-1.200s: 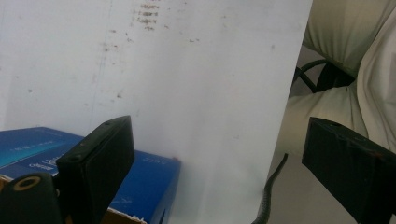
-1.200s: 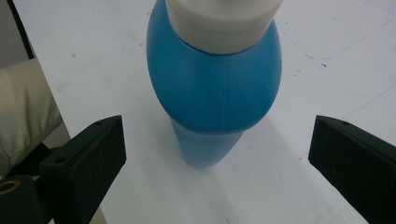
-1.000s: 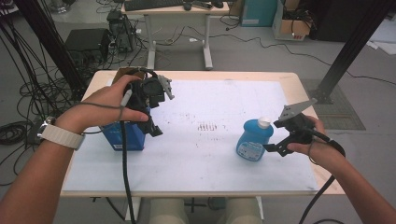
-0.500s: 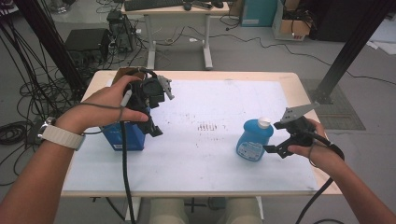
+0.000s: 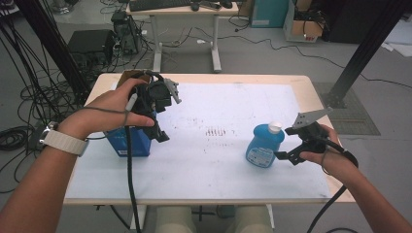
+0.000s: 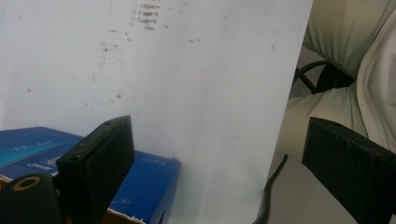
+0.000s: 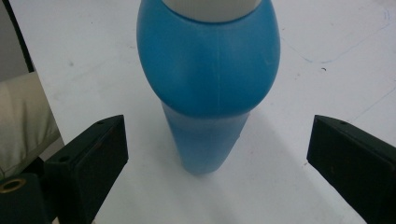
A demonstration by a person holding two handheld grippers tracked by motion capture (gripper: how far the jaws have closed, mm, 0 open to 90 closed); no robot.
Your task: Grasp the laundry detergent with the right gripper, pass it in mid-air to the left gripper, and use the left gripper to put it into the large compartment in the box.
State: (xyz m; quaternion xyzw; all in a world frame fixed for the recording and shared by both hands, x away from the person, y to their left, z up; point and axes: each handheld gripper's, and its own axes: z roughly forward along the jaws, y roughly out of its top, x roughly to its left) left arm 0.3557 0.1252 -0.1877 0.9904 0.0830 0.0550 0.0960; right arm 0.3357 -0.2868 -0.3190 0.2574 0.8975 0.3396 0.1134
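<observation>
A blue bottle (image 5: 263, 147) with a white cap (image 5: 275, 127) stands upright on the white table (image 5: 214, 165), right of centre. My right gripper (image 5: 286, 143) sits just to the bottle's right, open. In the right gripper view its jaws stand wide on either side of the bottle (image 7: 208, 70) without touching it. A blue box (image 5: 130, 141) lies at the table's left. My left gripper (image 5: 158, 131) hovers over the box's right end, pointing down, open with nothing between its jaws. The left gripper view shows the box (image 6: 149, 182) low beside one jaw.
A person's lap (image 6: 345, 51) lies past the table's near edge. Behind the table stands a desk (image 5: 182, 9) with a keyboard. Cables (image 5: 29, 97) cover the floor at the left, and a black post (image 5: 362, 53) rises at the right.
</observation>
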